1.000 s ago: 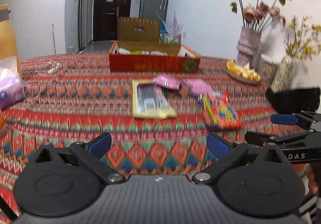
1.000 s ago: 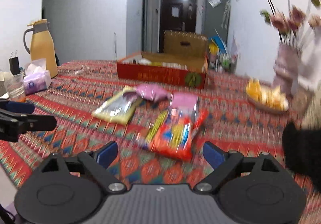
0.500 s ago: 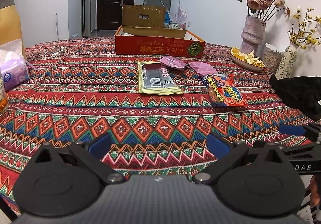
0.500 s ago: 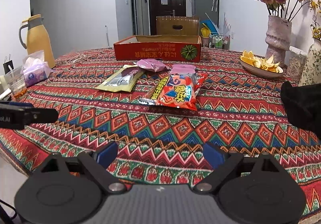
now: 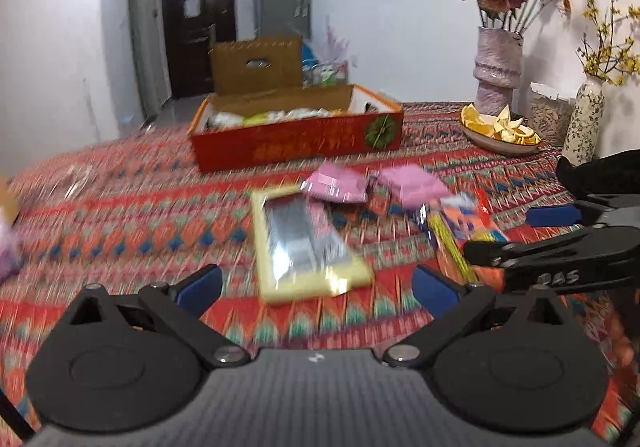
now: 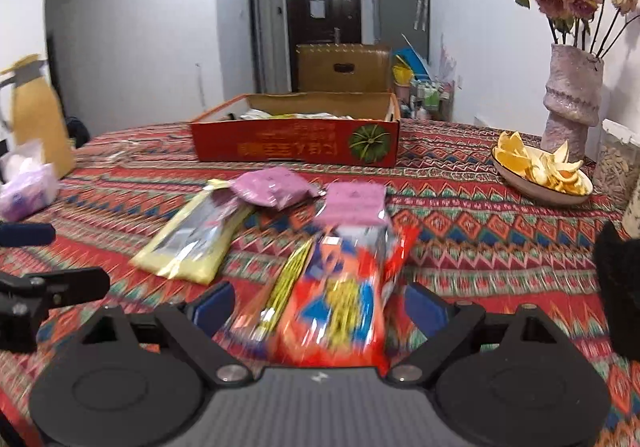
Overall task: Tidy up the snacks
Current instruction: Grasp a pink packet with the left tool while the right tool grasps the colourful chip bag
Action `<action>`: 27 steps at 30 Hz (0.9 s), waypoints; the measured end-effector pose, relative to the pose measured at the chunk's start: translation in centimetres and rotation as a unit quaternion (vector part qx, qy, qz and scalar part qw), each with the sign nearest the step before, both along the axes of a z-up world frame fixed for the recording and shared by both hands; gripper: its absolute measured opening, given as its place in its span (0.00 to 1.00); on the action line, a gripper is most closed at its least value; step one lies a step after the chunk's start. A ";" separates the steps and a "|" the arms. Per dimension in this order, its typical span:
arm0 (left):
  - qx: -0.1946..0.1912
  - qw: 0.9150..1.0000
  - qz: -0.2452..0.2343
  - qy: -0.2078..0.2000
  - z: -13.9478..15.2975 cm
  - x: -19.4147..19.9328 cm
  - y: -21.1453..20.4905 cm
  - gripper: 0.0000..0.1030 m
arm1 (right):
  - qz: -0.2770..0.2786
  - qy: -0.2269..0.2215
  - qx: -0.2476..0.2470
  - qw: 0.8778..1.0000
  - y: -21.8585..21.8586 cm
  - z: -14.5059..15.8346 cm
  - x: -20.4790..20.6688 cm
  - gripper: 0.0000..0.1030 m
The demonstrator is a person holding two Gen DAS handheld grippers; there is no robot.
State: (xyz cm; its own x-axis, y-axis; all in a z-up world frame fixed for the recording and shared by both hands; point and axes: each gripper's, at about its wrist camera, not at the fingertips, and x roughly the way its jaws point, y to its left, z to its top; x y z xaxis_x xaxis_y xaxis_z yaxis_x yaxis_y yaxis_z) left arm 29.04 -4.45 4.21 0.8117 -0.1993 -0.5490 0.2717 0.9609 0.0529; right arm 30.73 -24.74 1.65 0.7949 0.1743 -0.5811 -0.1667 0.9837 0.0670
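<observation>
- Spreading wide with nothing pinched, the right gripper (image 6: 316, 305) has the near end of the red snack bag (image 6: 344, 287) lying on the tablecloth (image 6: 480, 247) between its blue pads, no contact visible.
- Left gripper (image 5: 316, 285) gapes too, empty, just short of the yellow packet (image 5: 304, 243).
- Two pink packets (image 6: 276, 187) lie beyond.
- Farthest, the red box (image 6: 296, 145) holds other snacks.

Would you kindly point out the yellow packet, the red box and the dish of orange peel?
yellow packet (image 5: 308, 247): left wrist view, on its clear middle window.
red box (image 6: 296, 145): right wrist view, on its printed front wall.
dish of orange peel (image 6: 536, 191): right wrist view, on the dish's near rim.
</observation>
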 end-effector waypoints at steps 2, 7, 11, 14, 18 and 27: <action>-0.003 1.000 -0.024 0.002 -0.2 2.7 -0.7 1.00 | -0.005 0.004 -0.008 1.000 0.4 -0.5 2.4 0.89; -0.013 0.998 -0.066 0.012 -0.6 9.7 -2.3 1.00 | -0.002 0.034 -0.063 0.997 1.3 -2.4 5.8 0.86; 0.013 0.996 -0.091 0.005 -1.1 14.2 -4.6 1.00 | -0.002 0.043 -0.058 0.997 -0.4 -2.7 6.0 0.63; 0.027 0.994 -0.101 0.027 -2.5 17.4 -5.9 0.96 | -0.024 0.039 -0.057 0.997 -2.3 -2.6 6.3 0.63; 0.051 0.991 -0.106 0.057 -4.7 19.8 -7.1 0.85 | -0.040 0.046 -0.057 0.997 -3.7 -3.2 6.8 0.67; 0.046 0.994 -0.068 0.074 -4.5 19.6 -6.1 0.61 | -0.032 0.045 -0.032 0.998 -4.5 -3.3 6.3 0.57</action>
